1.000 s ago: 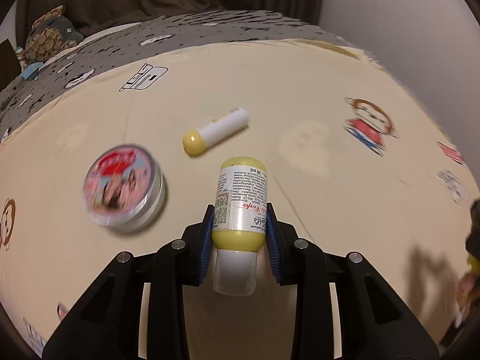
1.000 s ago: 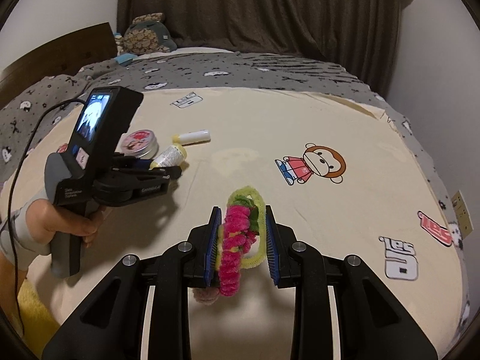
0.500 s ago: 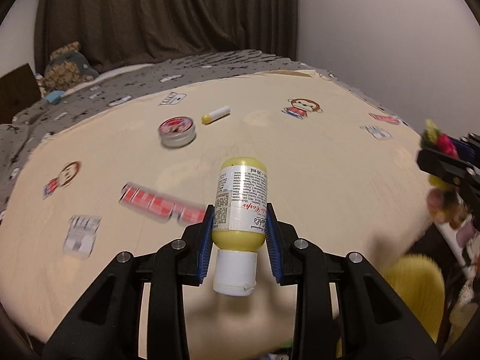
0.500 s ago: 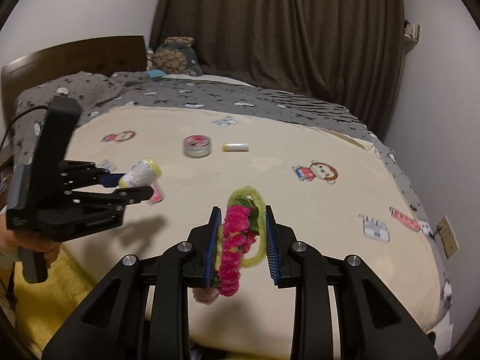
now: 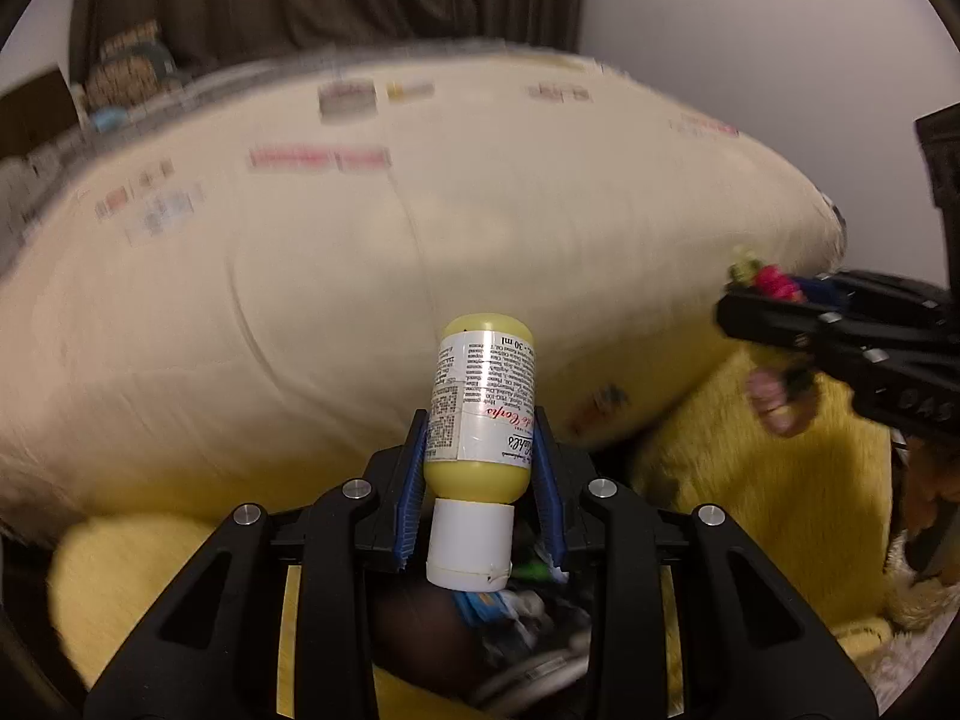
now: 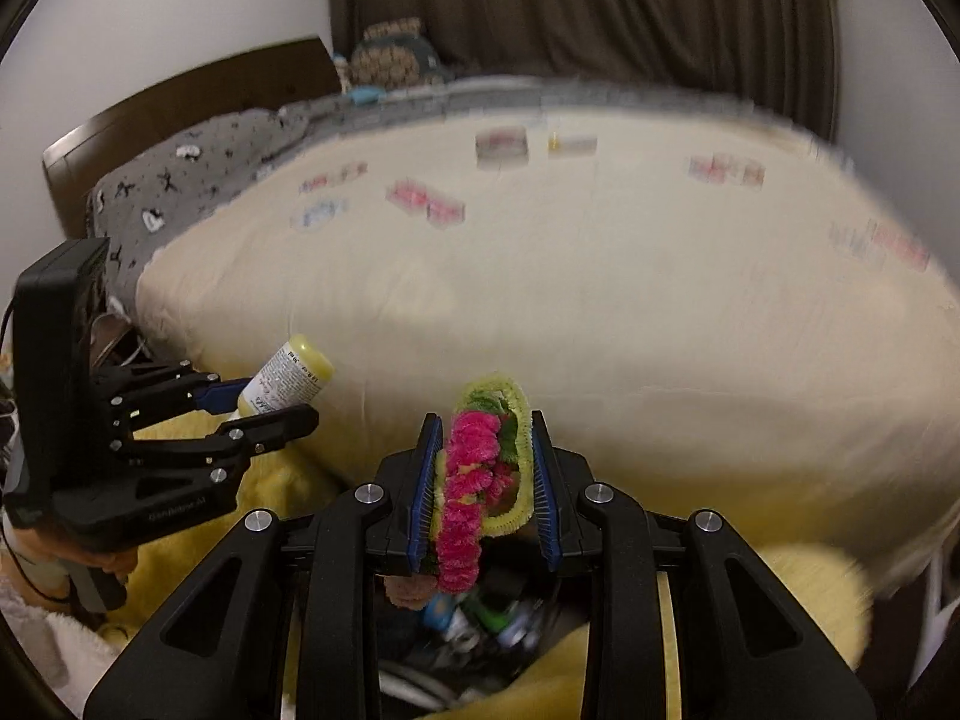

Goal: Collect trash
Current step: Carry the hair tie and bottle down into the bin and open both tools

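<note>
Claws clamped: bottle, pipe-cleaner bundle.

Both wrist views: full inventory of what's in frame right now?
bottle: 1, yellow, white cap and label, between left gripper's fingers
pipe-cleaner bundle: 1, pink and green, between right gripper's fingers
bed cover: 1, cream with blurred prints, fills mid-frame
round tin: 1, pinkish, blurred, far on bed
small tube: 1, yellow-white, beside tin
yellow fluffy fabric: below bed edge
trash container: 1, dark, mixed contents, under grippers
left gripper: black, blue pads, shut
right gripper: black, blue pads, shut
</note>
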`<state>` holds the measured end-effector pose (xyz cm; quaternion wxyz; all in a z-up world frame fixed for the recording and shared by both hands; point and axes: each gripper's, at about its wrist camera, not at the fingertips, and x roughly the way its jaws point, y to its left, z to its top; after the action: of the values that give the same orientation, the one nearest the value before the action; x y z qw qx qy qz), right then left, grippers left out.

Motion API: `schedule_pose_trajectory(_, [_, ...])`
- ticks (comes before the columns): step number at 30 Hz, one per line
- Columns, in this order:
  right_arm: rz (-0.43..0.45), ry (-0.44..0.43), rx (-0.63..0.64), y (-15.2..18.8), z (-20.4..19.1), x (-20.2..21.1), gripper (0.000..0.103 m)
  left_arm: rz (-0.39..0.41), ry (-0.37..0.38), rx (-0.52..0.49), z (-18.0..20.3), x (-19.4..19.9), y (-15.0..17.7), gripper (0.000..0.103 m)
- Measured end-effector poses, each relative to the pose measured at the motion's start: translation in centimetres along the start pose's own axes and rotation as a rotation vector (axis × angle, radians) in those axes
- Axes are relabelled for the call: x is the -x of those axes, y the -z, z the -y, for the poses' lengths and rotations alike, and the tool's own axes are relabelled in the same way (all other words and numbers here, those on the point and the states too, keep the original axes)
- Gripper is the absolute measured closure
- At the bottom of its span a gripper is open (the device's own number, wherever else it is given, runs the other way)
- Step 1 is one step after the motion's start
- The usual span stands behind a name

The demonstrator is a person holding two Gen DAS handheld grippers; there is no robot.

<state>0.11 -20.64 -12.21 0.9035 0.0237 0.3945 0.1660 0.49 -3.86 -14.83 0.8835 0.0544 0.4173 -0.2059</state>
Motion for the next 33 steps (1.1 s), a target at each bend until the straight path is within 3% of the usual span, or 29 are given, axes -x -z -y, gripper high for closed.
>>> schedule_pose_trajectory(7, [-0.14,-0.019,-0.061,3.6,-0.1,-3.9,0.074,-0.164,0.056,0.043,-0.3,-4.4,4.1,0.073])
schedule_pose_trajectory(19, [-0.301,-0.018,-0.109,6.9,0.3,-8.5,0.074,-0.365,0.126,0.036,0.1,-9.9,6.2,0.073])
schedule_pose_trajectory(33, [-0.368,0.008,-0.12,7.1,0.8,-10.9,0.067,-0.4,0.111,0.048,-0.8,-11.2,6.1,0.073])
